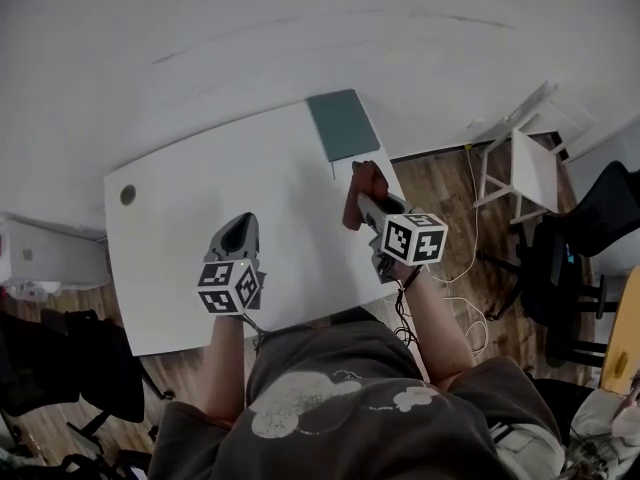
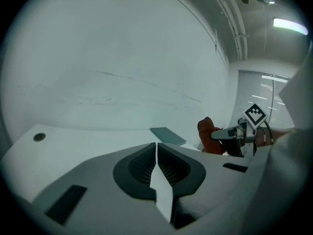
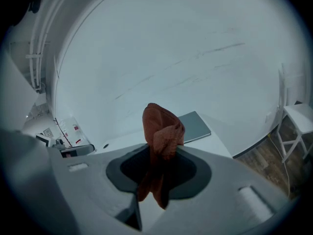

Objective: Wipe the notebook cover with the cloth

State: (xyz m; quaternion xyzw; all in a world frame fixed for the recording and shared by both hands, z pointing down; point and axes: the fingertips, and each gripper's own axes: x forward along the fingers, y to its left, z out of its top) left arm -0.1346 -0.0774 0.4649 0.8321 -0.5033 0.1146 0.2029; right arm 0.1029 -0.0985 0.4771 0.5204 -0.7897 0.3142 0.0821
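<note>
Cloth [image 3: 161,131] is clamped in the right gripper [image 1: 366,204], the left gripper [image 1: 239,230] is closed on nothing, and the notebook [image 1: 342,125], upper centre of frame, is judged unwiped, so a forward reach is required.

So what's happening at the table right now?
A person holds a tool in each hand over the white table. The right tool is shut on a rust-red cloth. The left tool is shut and empty. The grey-green notebook lies at the table's far right corner, and the cloth is not yet on it.
</note>
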